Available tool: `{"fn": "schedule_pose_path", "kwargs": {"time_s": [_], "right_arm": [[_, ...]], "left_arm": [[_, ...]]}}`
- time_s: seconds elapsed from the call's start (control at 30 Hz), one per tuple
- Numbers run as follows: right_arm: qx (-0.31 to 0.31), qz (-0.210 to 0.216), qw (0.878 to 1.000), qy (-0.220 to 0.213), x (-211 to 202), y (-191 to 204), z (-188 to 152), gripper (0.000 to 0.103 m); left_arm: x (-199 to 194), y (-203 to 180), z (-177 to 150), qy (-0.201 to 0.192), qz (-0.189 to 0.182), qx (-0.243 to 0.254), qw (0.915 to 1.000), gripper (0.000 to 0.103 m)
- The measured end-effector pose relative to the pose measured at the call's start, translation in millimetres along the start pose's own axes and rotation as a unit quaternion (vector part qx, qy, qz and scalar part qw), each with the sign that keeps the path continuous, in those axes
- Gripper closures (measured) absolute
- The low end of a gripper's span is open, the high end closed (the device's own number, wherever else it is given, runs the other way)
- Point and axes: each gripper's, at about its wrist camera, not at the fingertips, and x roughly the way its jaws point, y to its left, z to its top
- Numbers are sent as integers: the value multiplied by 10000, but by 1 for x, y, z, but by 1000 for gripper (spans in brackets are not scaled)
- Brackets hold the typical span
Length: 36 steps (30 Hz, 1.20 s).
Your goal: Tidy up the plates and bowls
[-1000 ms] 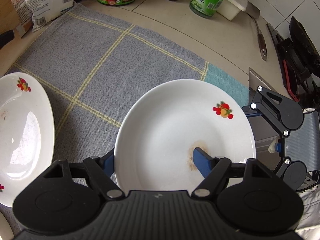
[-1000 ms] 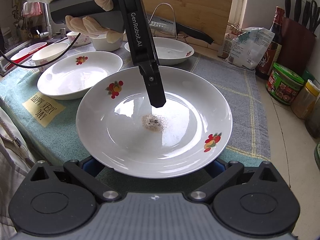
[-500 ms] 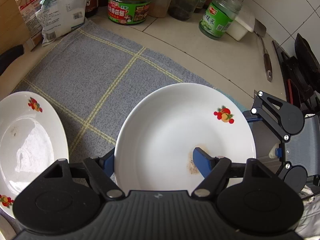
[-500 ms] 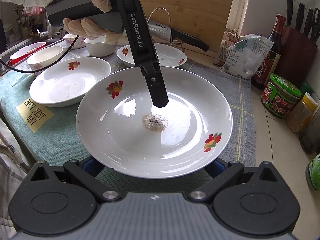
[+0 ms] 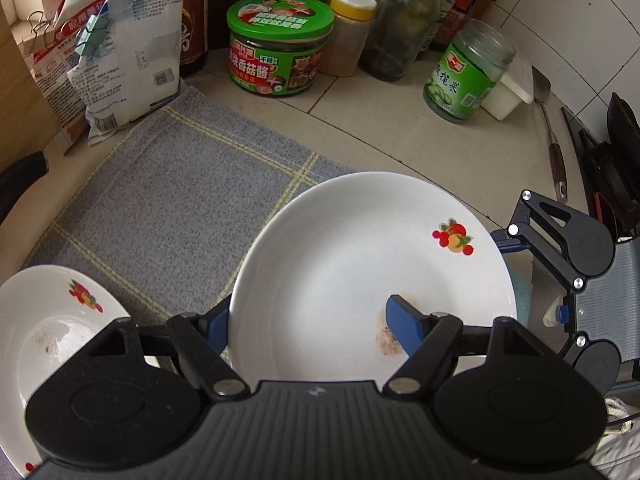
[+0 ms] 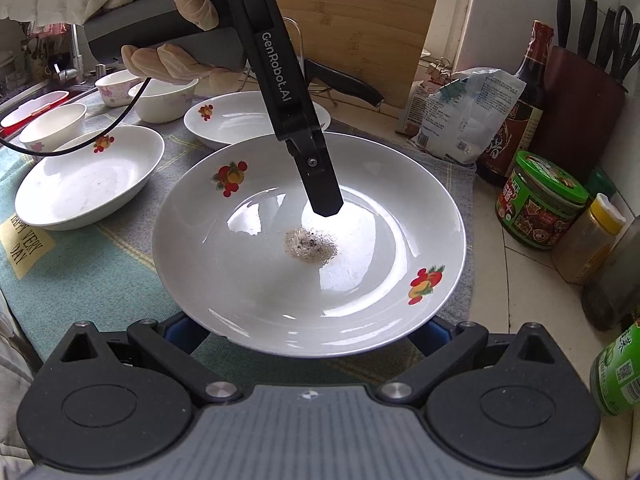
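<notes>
1. nearest in the right wrist view, the right gripper (image 6: 308,330) has its blue fingers spread wide under the near rim of the held plate (image 6: 256,280); whether the pads press on it i cannot tell.
2. the held plate is white with two fruit prints and a brown speckled stain (image 6: 311,246) at its centre. it sits above the grey checked cloth (image 5: 176,216), over the cloth's right-hand edge in the left wrist view.
3. the left gripper (image 5: 310,320) clamps the plate's opposite rim at about half opening: one blue pad (image 5: 402,326) lies inside the dish beside the stain, the other under the rim outside.
4. a gloved hand (image 6: 172,60) carries the left gripper.
5. beyond, a second plate (image 6: 88,176) and a third plate (image 6: 240,118) rest on the cloth, apart from the held one.
6. further left stand three small bowls (image 6: 164,100).
7. at the back are a green-lidded jar (image 5: 278,48), a paper bag (image 5: 128,52), a dark sauce bottle (image 6: 516,104) and a wooden board (image 6: 360,12).
</notes>
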Motion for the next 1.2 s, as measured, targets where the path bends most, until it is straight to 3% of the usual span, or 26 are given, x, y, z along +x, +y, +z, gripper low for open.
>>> {"fn": "schedule_pose_path", "kwargs": {"time_s": [0.5, 1.2], "right_arm": [[216, -76, 9997, 131, 26, -33, 2, 0], [451, -3, 9988, 185, 41, -44, 4, 0]], "left_arm": [[35, 24, 31, 4, 62, 7, 10000, 26], [53, 40, 41, 36, 125, -128, 9998, 26]]}}
